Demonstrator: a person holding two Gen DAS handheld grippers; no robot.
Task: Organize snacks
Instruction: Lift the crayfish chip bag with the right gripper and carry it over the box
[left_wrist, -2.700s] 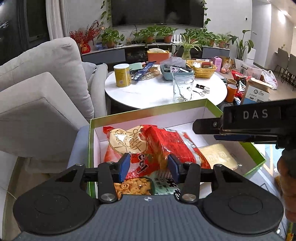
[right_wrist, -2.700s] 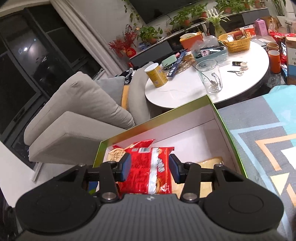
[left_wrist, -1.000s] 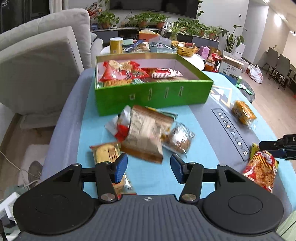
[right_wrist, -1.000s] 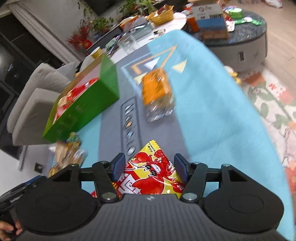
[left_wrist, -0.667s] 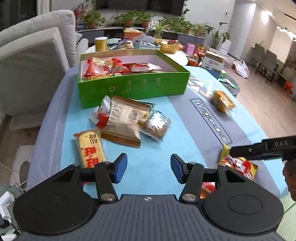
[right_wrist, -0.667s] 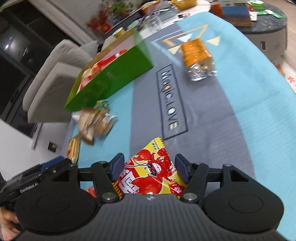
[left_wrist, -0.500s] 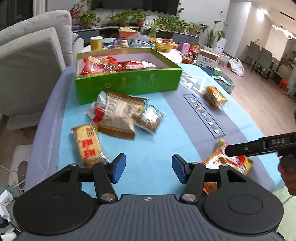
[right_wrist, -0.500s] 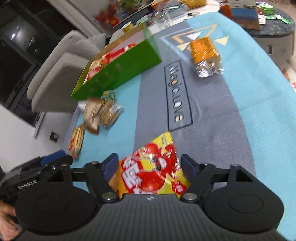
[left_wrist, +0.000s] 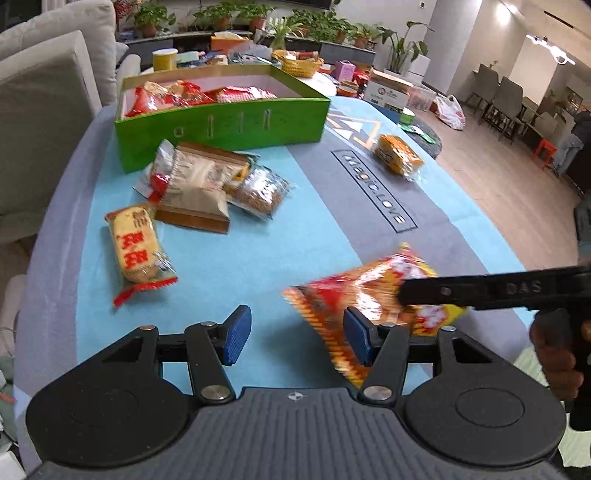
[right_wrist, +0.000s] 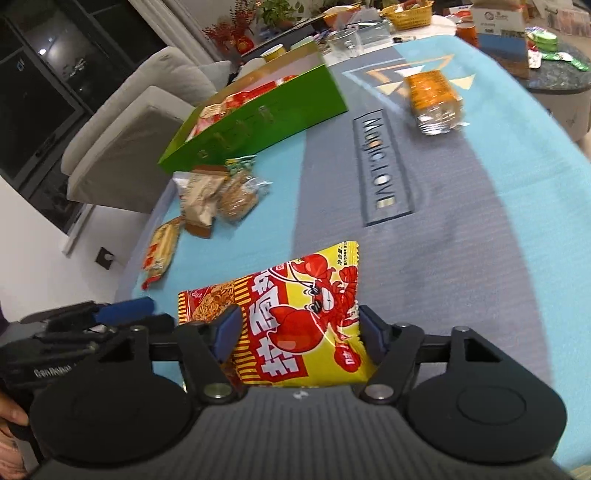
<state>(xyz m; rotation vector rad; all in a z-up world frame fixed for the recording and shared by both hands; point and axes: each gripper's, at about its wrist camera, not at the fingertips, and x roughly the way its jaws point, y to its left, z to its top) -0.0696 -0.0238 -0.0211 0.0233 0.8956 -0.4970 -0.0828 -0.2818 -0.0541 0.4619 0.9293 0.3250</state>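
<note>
A yellow and red lobster snack bag (right_wrist: 295, 317) sits between the fingers of my right gripper (right_wrist: 299, 332). Its jaws are closing, and both pads touch the bag's sides. From the left wrist the same bag (left_wrist: 369, 291) looks blurred and tilted up off the blue mat, with the right gripper's fingers (left_wrist: 480, 291) across it. My left gripper (left_wrist: 295, 332) is open and holds nothing; the bag lies just past its right finger. The green box (left_wrist: 221, 129) at the mat's far end has several red packs inside.
Loose on the mat lie a rice cracker pack (left_wrist: 136, 247), a brown bag (left_wrist: 195, 188), a clear pack (left_wrist: 262, 192) and an orange pack (left_wrist: 399, 158). A grey sofa (left_wrist: 44, 110) stands to the left. A cluttered white round table (right_wrist: 424, 26) stands behind the box.
The right jaws spread wide off the lobster bag, then narrowed onto it again. The bag now looks tilted up. The left gripper drew back, toward the right gripper and the bag.
</note>
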